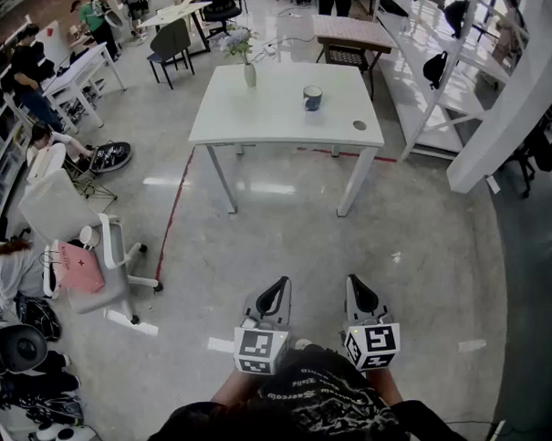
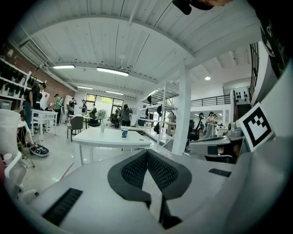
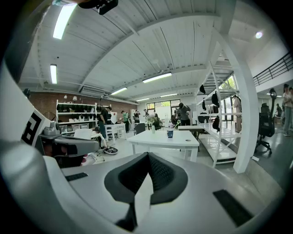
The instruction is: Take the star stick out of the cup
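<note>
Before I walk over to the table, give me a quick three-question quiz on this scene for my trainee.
1. True or false: the cup stands on the white table.
2. Multiple choice: the right gripper is A) shut on the cup, B) open, C) shut with nothing between its jaws.
3. In the head view, what stands on the table to the left of the cup?

Key: 1 true; 2 C; 3 the vase of flowers.
</note>
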Motion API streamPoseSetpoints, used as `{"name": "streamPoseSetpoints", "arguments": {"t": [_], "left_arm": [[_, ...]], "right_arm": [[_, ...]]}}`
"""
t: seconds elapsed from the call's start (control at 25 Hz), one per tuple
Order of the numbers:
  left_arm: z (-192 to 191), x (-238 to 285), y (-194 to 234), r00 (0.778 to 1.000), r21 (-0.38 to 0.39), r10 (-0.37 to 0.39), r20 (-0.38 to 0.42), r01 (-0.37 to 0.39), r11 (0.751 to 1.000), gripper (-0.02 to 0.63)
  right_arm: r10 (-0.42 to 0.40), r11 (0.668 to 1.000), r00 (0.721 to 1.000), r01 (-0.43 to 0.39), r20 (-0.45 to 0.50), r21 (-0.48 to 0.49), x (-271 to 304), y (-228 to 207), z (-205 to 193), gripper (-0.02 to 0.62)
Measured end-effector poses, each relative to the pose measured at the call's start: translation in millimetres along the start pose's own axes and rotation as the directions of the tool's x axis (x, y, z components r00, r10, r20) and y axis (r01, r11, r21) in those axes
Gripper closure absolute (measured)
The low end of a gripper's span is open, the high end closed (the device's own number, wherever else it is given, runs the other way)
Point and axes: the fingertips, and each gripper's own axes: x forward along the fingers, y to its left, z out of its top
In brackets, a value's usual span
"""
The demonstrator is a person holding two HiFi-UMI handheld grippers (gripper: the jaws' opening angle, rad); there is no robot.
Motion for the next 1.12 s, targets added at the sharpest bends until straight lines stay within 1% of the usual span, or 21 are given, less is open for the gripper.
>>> {"name": "streamPoseSetpoints", "arguments": {"t": [0.24,0.48,0.76,0.96,1.04,1.12], "left_arm": [[8,-5,5,0.998,-0.009,-0.059,0.033,0.059,0.998,0.586],[8,-4,16,0.996,-0.005,-0.079,0.029,0.079,0.997,0.586],[-9,3,43,0.999,0.009,-0.040,-0.020,0.041,0.999,0.586],[-9,18,60,0.998,0.009,-0.049,-0.043,0.049,0.999,0.586],[-8,36,71,0.997,0.008,-0.048,-0.053,0.048,0.999,0.586],[-6,61,79,0.997,-0.001,-0.044,-0.064,0.044,0.999,0.586]], "right_arm": [[-0.018,1.000,1.000,0.018,0.004,-0.001,5,12,4,0.588],[-0.026,0.999,1.000,0.026,0.007,0.020,10,23,6,0.586],[-0.057,0.993,0.998,0.055,0.020,0.102,27,26,-3,0.584],[-0.016,0.993,1.000,0.016,0.000,0.121,57,32,-6,0.586],[-0.004,0.992,1.000,0.003,0.009,0.129,77,27,-3,0.584],[0.007,0.992,1.000,-0.007,0.004,0.125,101,12,0,0.584]]}}
